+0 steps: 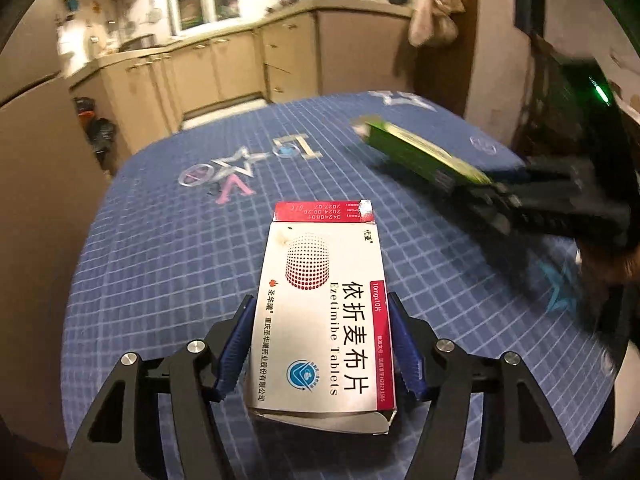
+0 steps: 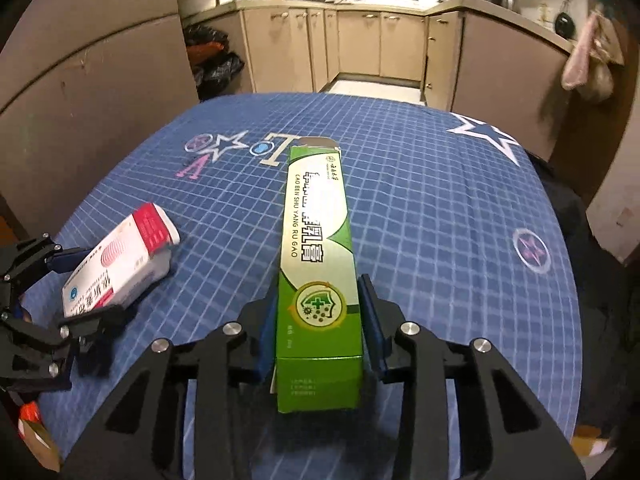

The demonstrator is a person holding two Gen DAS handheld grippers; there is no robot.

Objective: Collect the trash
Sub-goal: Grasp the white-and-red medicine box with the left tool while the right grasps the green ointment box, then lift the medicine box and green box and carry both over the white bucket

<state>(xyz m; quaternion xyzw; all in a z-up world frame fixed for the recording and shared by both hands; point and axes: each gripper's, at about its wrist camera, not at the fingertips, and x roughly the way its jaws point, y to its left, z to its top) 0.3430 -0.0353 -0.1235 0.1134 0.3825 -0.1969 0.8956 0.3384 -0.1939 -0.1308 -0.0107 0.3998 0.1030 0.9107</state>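
On the round table under a blue grid-patterned cloth (image 2: 420, 208) lie two pieces of trash, each in one claw. The left gripper (image 1: 322, 346) clamps its blue pads against the sides of one white-and-red cardboard tablet box (image 1: 324, 312), at 6 o'clock in its own view. The right gripper (image 2: 320, 324) pinches one long green cardboard cream box (image 2: 318, 252), which runs toward 12 o'clock. One pink cloth (image 2: 588, 58) hangs at 2 o'clock.

The table (image 2: 420, 208) wears a blue cloth with a white grid, stars and letters. The tablet box (image 1: 320, 312) is white and red with a dotted dome; the long box (image 2: 318, 264) is green, perhaps yellow-edged.
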